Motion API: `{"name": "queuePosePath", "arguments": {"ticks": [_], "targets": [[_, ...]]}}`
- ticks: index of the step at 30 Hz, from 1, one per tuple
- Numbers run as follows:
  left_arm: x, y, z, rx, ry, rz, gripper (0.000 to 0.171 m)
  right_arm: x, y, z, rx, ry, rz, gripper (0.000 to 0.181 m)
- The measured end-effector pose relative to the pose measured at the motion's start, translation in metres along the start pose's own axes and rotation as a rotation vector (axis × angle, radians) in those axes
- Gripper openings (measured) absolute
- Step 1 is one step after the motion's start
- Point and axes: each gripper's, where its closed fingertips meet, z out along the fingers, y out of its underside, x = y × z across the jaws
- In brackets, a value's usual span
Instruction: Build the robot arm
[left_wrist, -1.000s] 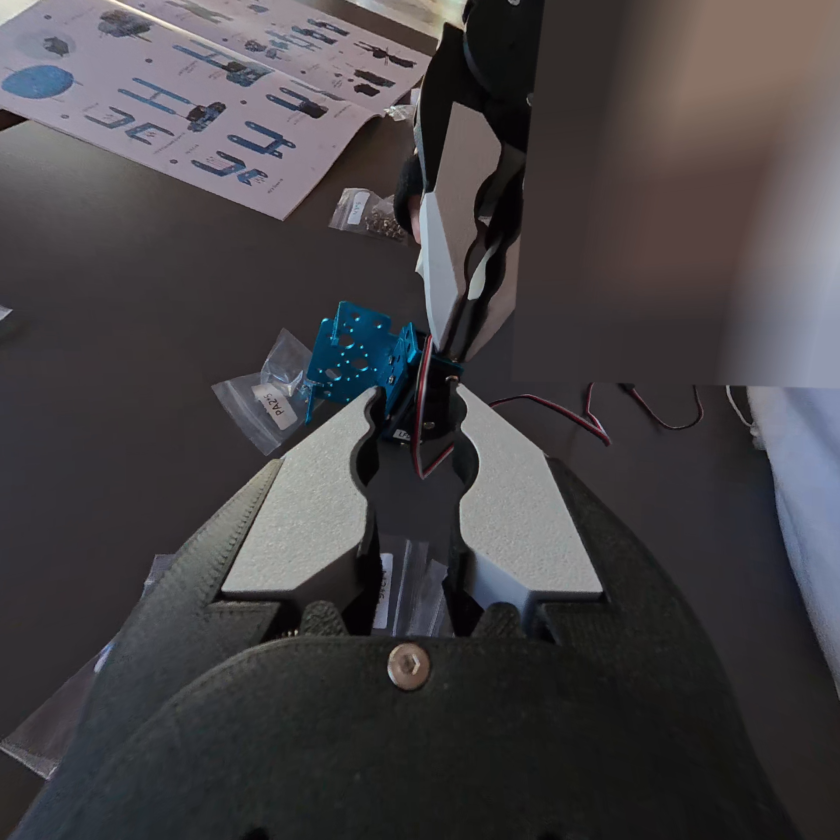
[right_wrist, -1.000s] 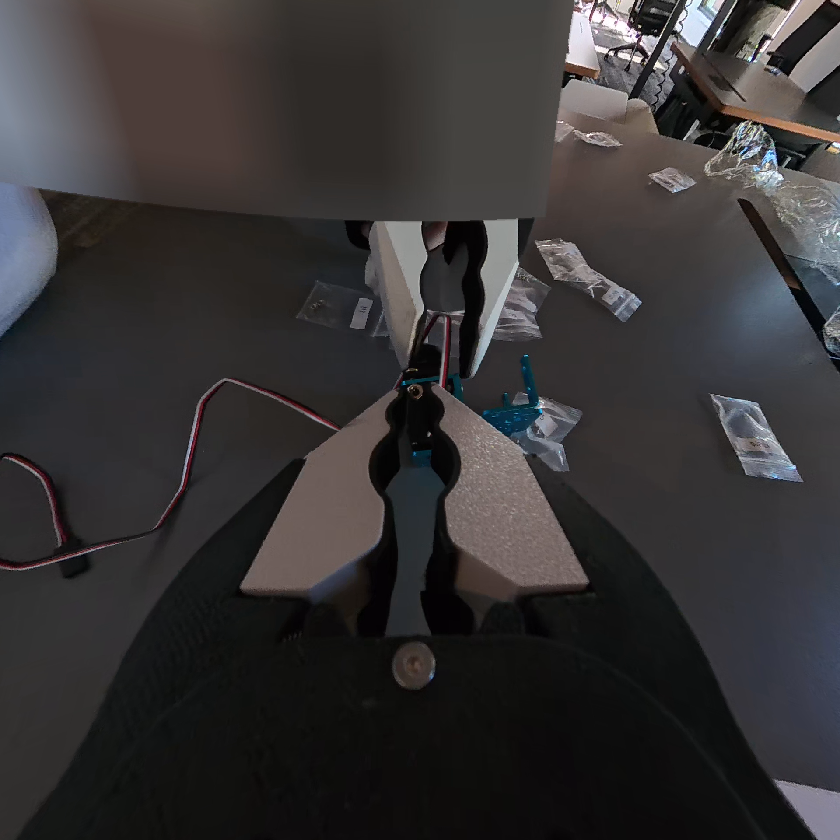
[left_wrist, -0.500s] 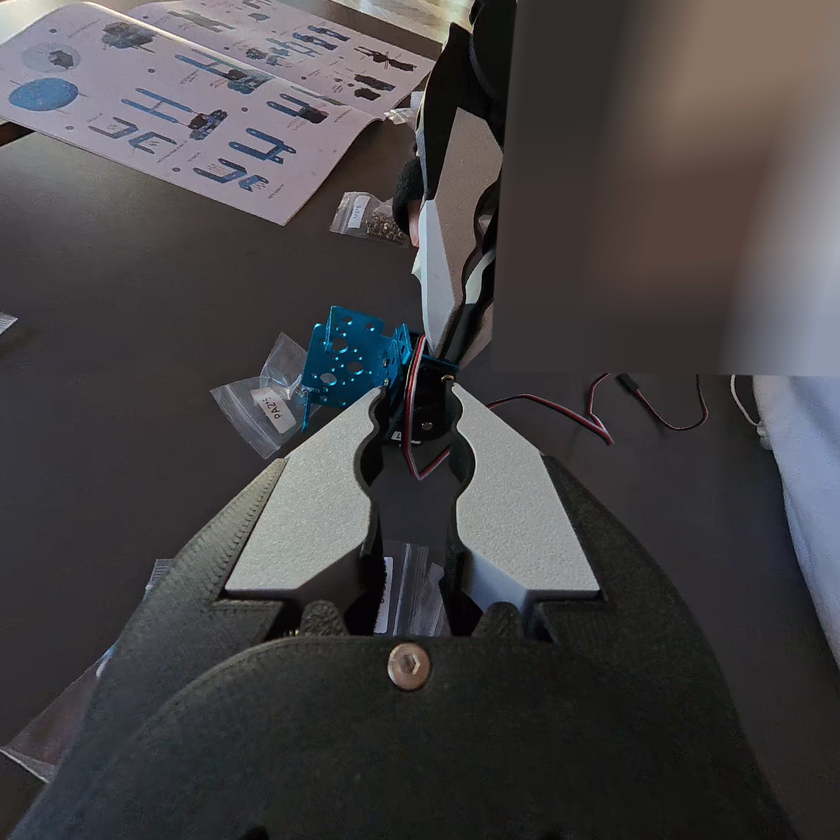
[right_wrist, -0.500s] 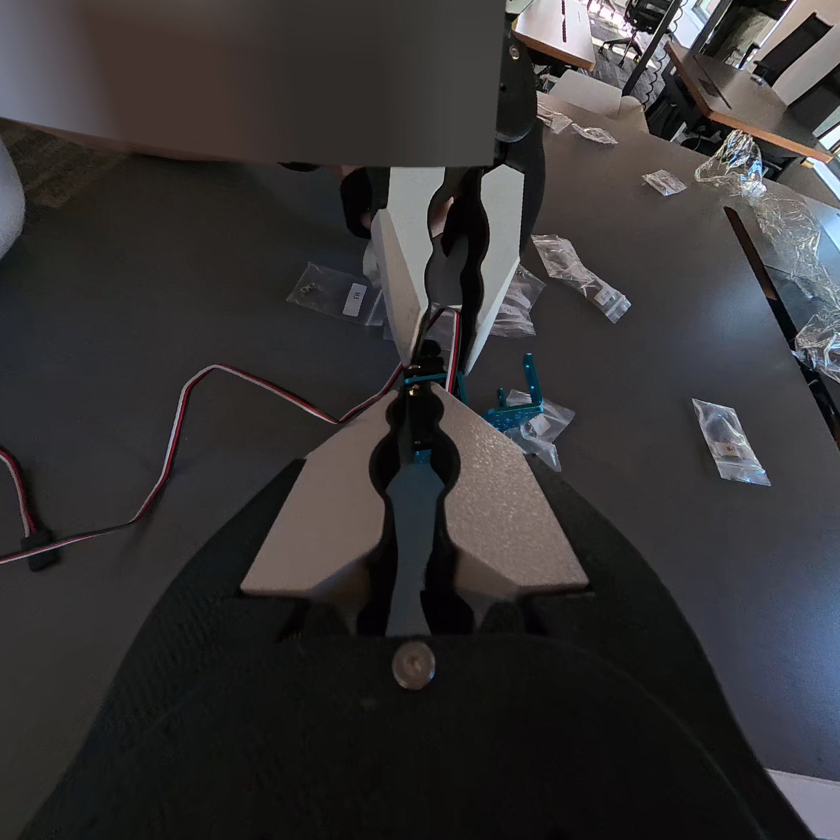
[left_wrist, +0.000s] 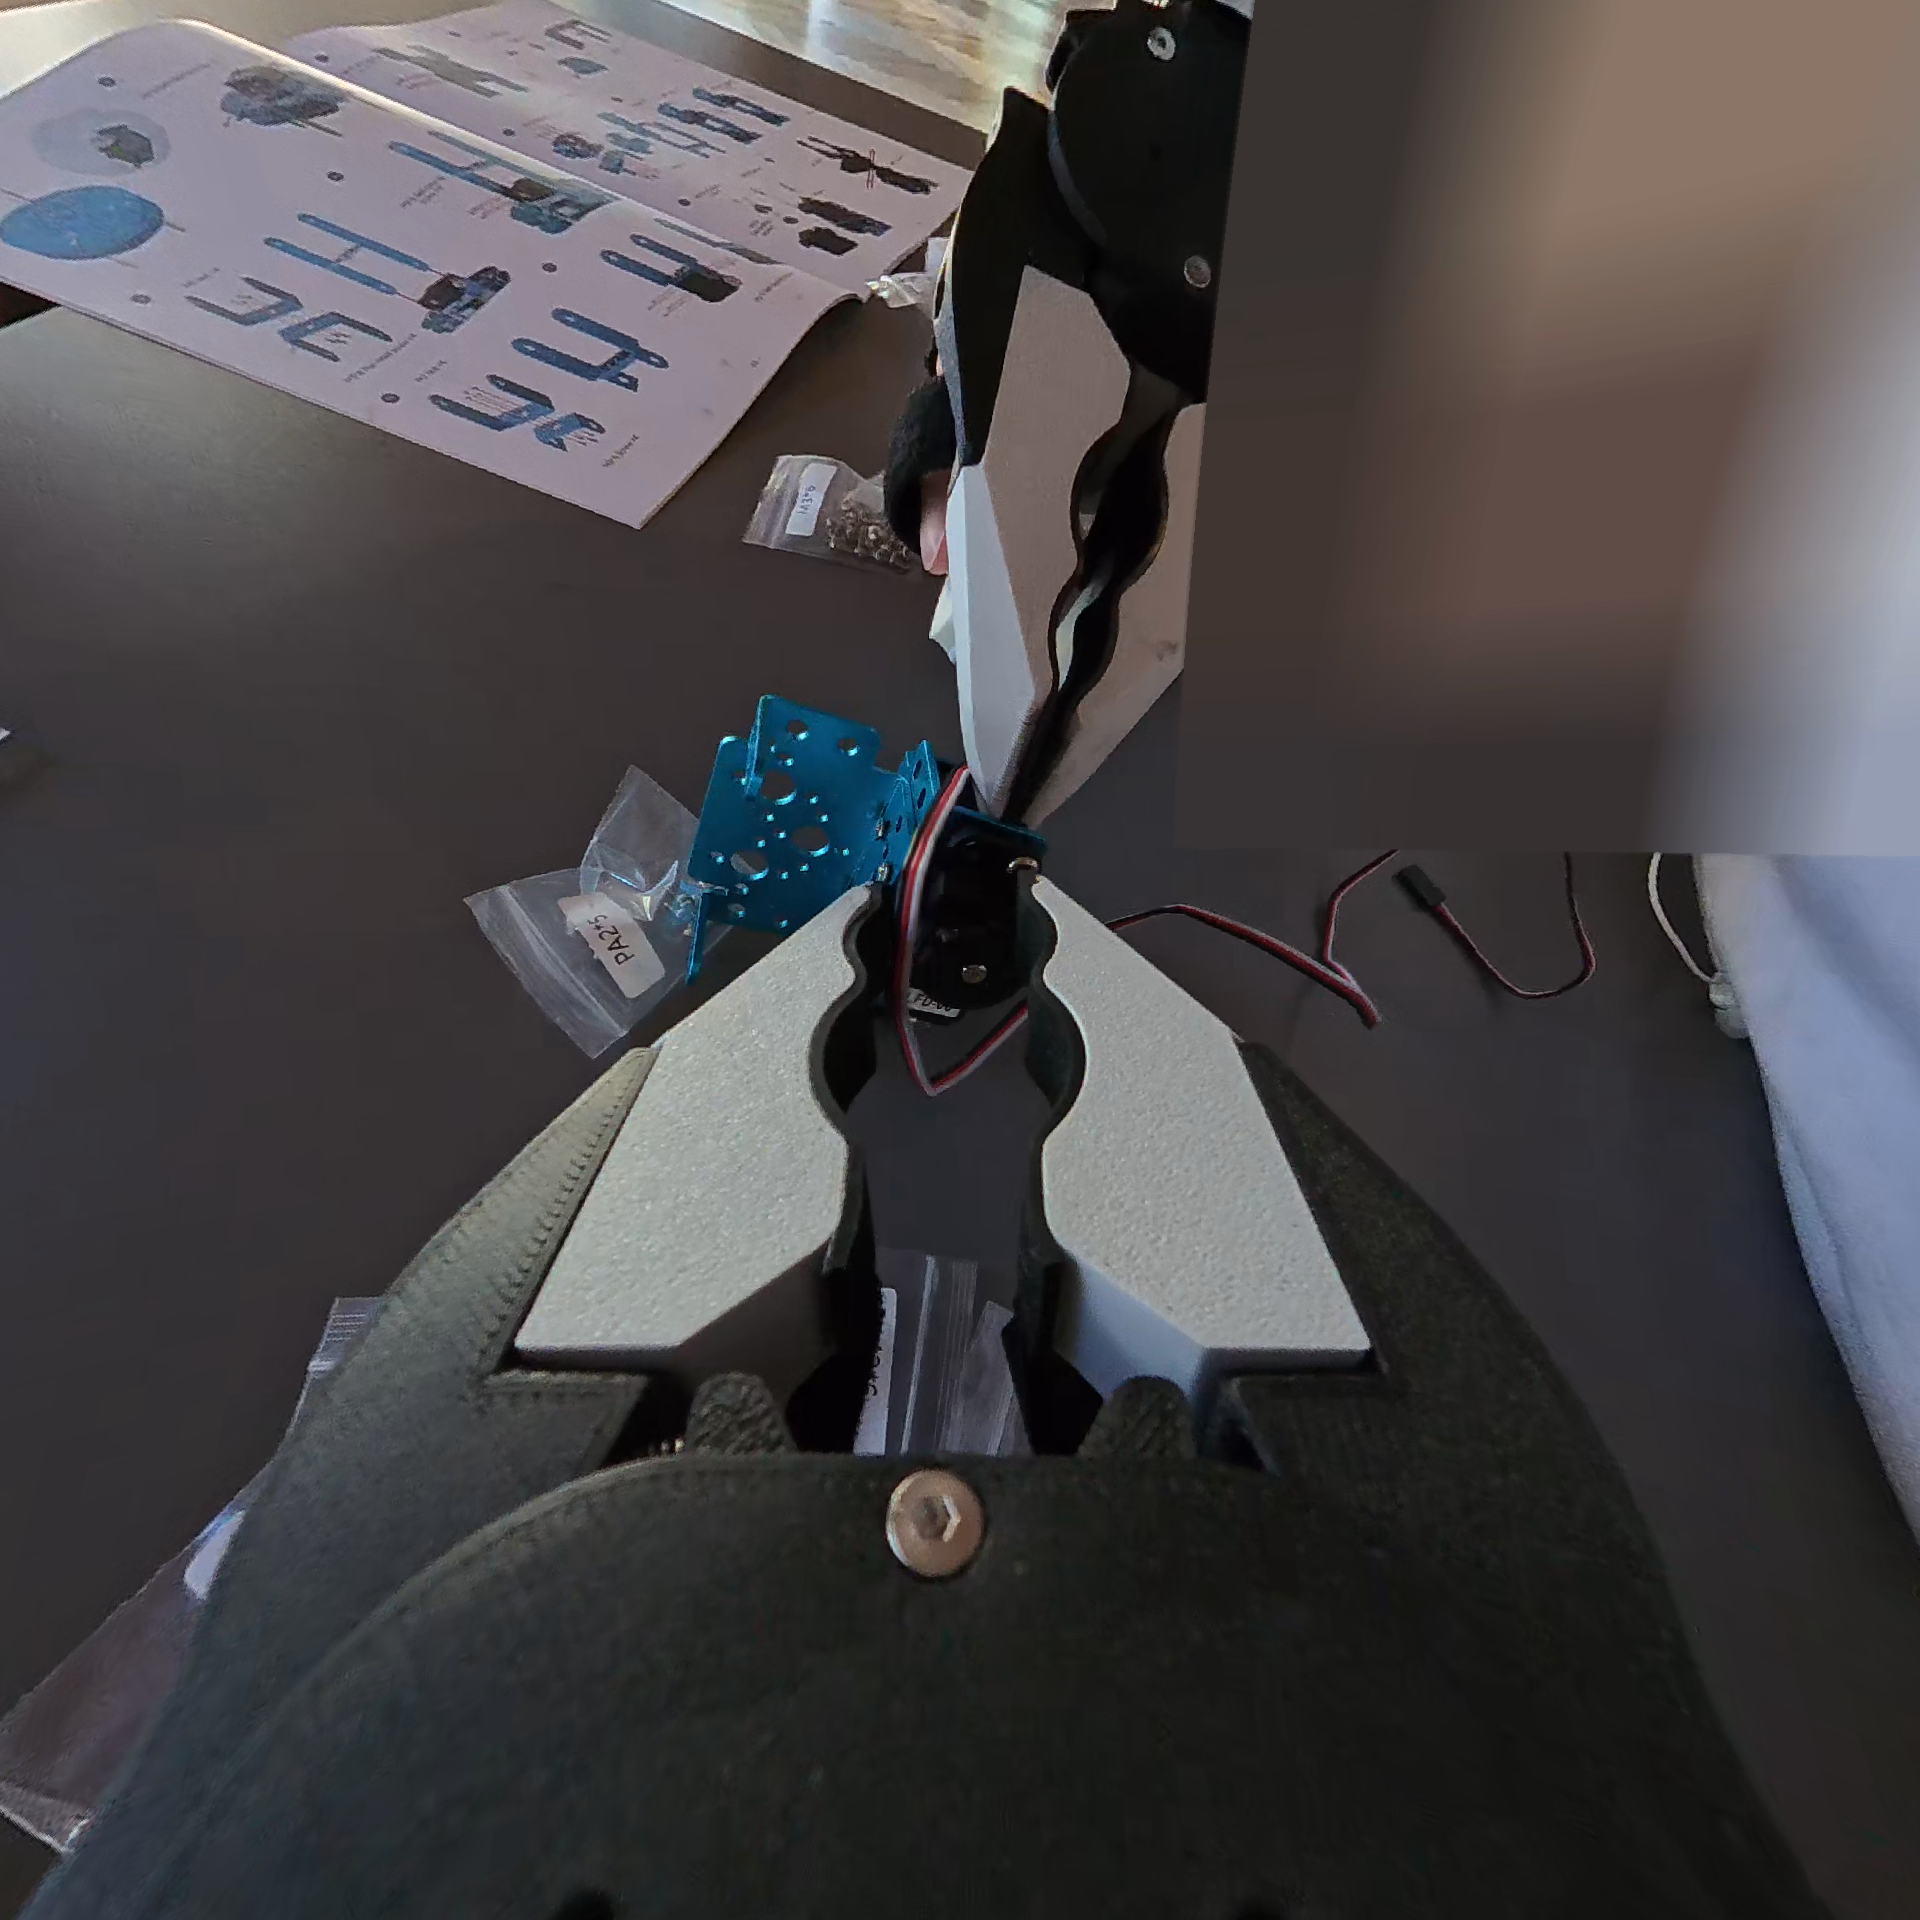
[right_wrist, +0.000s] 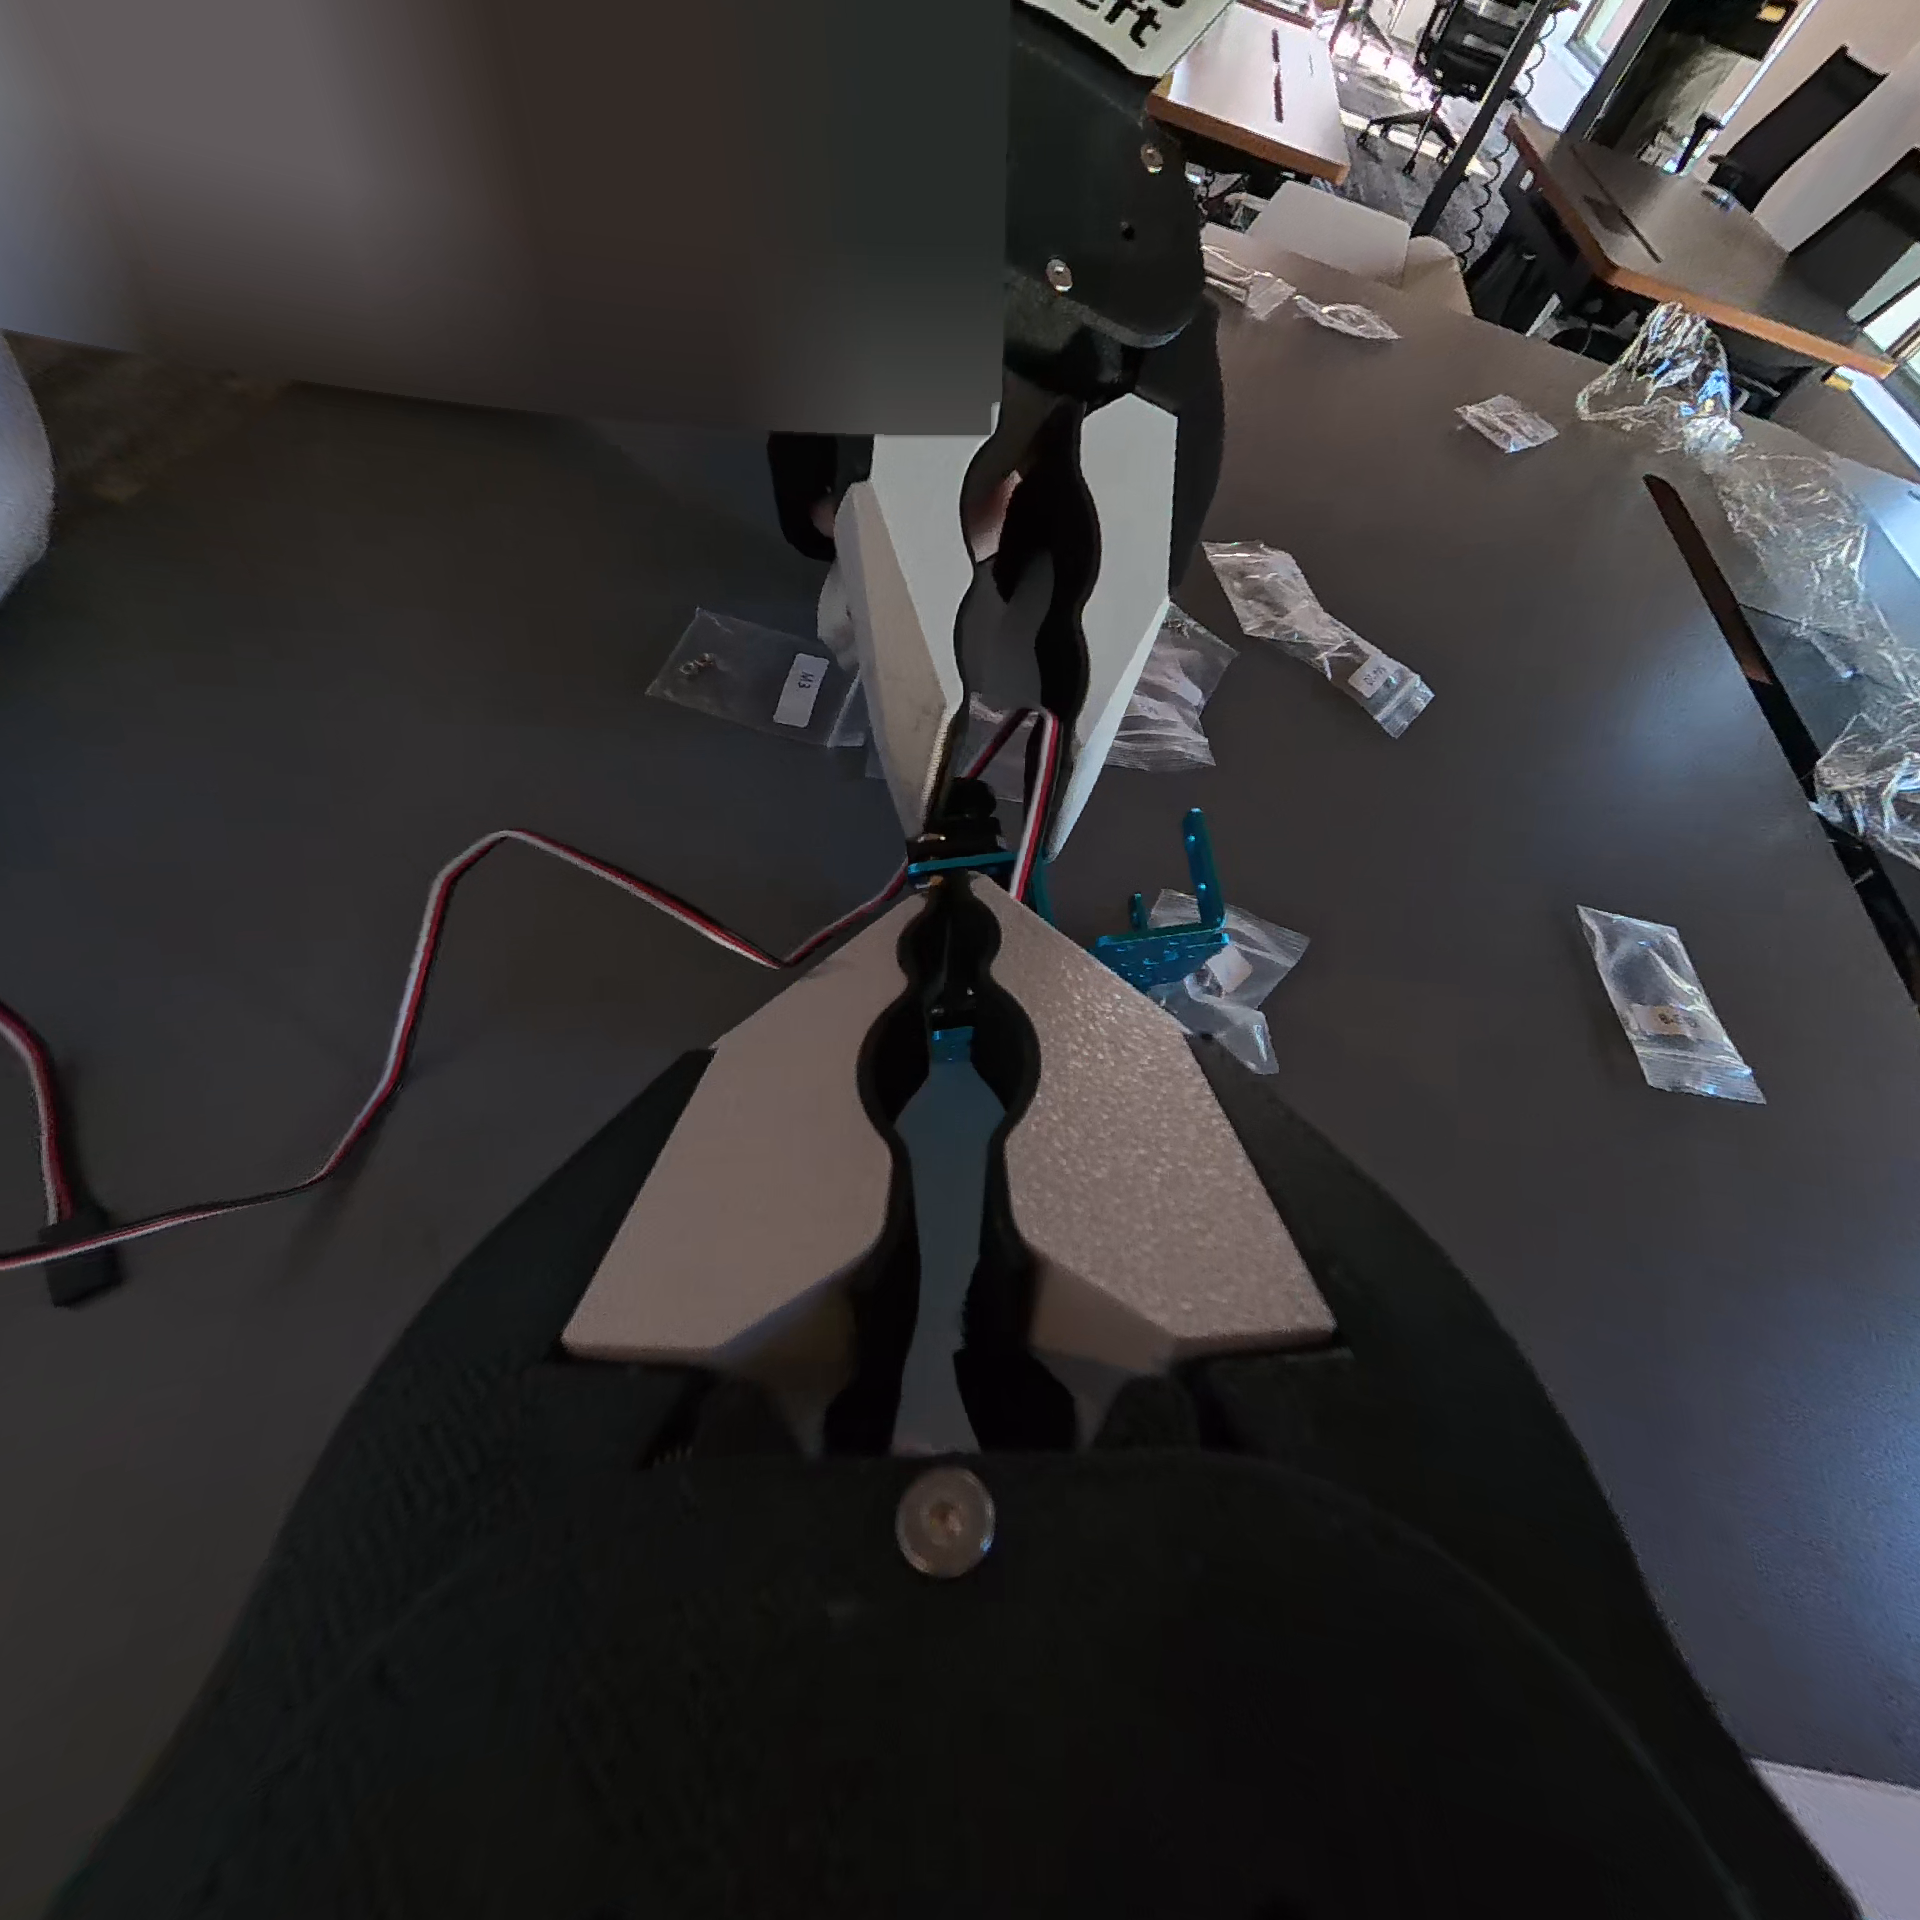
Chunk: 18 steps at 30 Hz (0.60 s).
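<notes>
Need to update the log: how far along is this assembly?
Looks done: the black servo sits in a small blue frame. In hand: left gripper and right gripper both clamp that piece. Remaining: a larger blue bracket lies loose on a bag; the other parts bags look unopened.

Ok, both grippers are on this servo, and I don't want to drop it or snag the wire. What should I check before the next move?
1. Hold of the left gripper: fingers on either side of the black servo. Ok.
2. Hold of the right gripper: closed on the servo's blue frame. Ok.
3. Slack in the cable: it trails loose across the table. Ok.
4. Cable clear of the fingers: a loop hangs between the left gripper's fingers. Not ok.
5. Loose blue bracket, on a plastic bag close beside the servo: touching or apart, cannot tell.
</notes>
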Motion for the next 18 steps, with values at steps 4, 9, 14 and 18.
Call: {"name": "queuePosePath", "arguments": {"ticks": [4,9,14,18], "targets": [[-0.0002,0.0000,-0.0002,0.002,0.002,-0.003,0.024,0.0003,-0.0002,-0.0001,0.007,0.007,-0.005,0.000],[-0.0007,-0.0002,-0.0002,0.002,-0.004,0.000,0.024,0.0021,-0.0005,-0.0008,0.018,0.015,0.006,0.000],[-0.0009,-0.0002,0.0000,0.005,-0.001,-0.002,0.024,0.0026,-0.0006,-0.0008,0.018,0.025,0.013,0.000],[-0.0009,-0.0005,0.0006,0.009,0.001,-0.007,0.024,0.0024,0.0001,-0.0015,0.016,0.022,0.013,0.000]]}}
